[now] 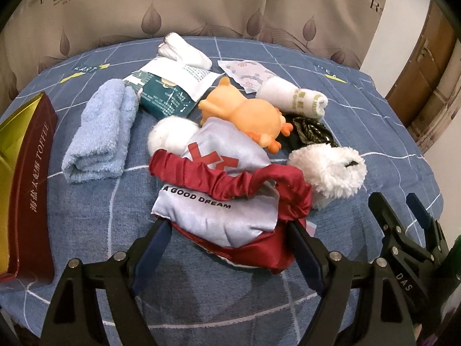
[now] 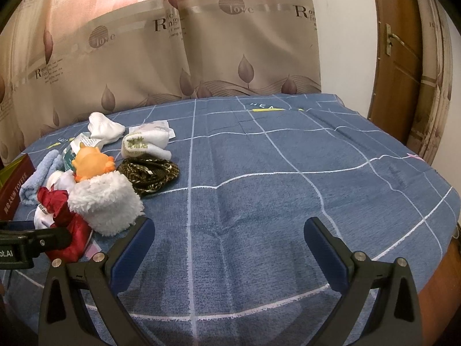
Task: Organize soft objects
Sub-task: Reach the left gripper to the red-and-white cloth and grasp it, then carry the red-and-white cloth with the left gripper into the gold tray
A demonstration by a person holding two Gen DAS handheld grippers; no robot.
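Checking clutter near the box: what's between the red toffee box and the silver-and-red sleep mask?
A folded light-blue towel lies between the toffee box and the sleep mask, on the blue cloth. Left wrist view shows it best.

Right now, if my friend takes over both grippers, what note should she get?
Left gripper: around the near end of the silver and red pouch, pads at its sides; I cannot tell if it is gripped.
Right gripper: open, empty, over bare blue cloth.
Things: blue towel, orange toy, fluffy white piece, rolled white towel, dark cord and white socks lie heaped on the table's left side, beside the toffee box.
Done: nothing sorted.
Left: everything.
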